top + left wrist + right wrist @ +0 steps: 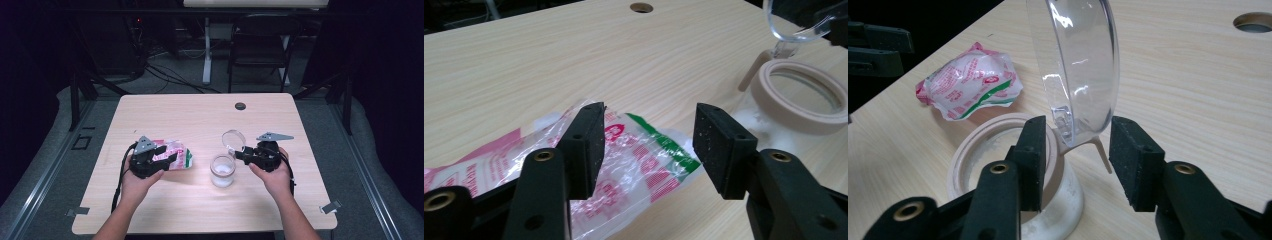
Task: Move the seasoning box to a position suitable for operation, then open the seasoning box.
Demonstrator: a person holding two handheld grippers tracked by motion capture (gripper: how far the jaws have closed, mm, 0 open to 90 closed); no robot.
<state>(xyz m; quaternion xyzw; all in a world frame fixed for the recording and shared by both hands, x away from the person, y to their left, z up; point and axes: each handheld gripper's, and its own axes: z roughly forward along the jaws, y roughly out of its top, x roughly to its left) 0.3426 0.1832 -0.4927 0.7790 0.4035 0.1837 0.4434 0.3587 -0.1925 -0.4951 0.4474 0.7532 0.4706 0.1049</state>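
A pale wooden table (200, 115) is being shown at the centre of the high view, dark floor around it. Left of centre, the left gripper (167, 159) is being held over a pink and white plastic packet (181, 156); right of centre, the right gripper (241, 153) is being held at the raised clear lid (233, 138) of a jar (222, 170).

In the left gripper view, the packet (634, 165) is lying at lower centre between released jaws, the jar (800, 97) at the right edge.

In the right gripper view, the lid (1083, 65) is standing upright at centre between parted, unclenched jaws, with the packet (970, 80) at upper left.
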